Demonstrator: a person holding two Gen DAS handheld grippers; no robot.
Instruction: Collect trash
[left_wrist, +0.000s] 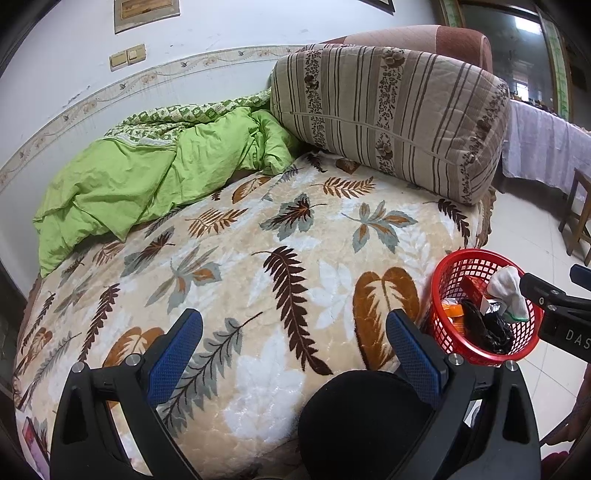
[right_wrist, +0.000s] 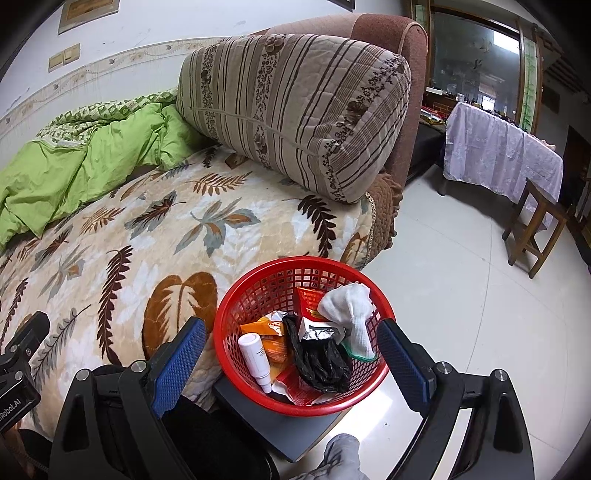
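Left of the red basket (right_wrist: 301, 334), your left gripper (left_wrist: 293, 338) hangs over the leaf-print blanket (left_wrist: 229, 258), jaws apart and empty. Your right gripper (right_wrist: 291, 349) straddles the basket, jaws apart; inside lie a white bottle (right_wrist: 255, 356), black bag (right_wrist: 319, 360) and white sock (right_wrist: 352, 314).

Left tongs (left_wrist: 293, 334) gape over leaf-print blanket (left_wrist: 236, 258), holding nothing

Left gripper (left_wrist: 293, 343): black moulded frame, two fingers faced with blue cross-hatched pads (left_wrist: 173, 356), silver round-head screws at the finger pivots. Right gripper (right_wrist: 291, 354): identical build, blue textured pads (right_wrist: 402, 360), silver screws. White lettering on black housings at frame edges, partly cut off. Grey fabric (right_wrist: 338, 458) at lower centre of the right view; item unidentifiable.
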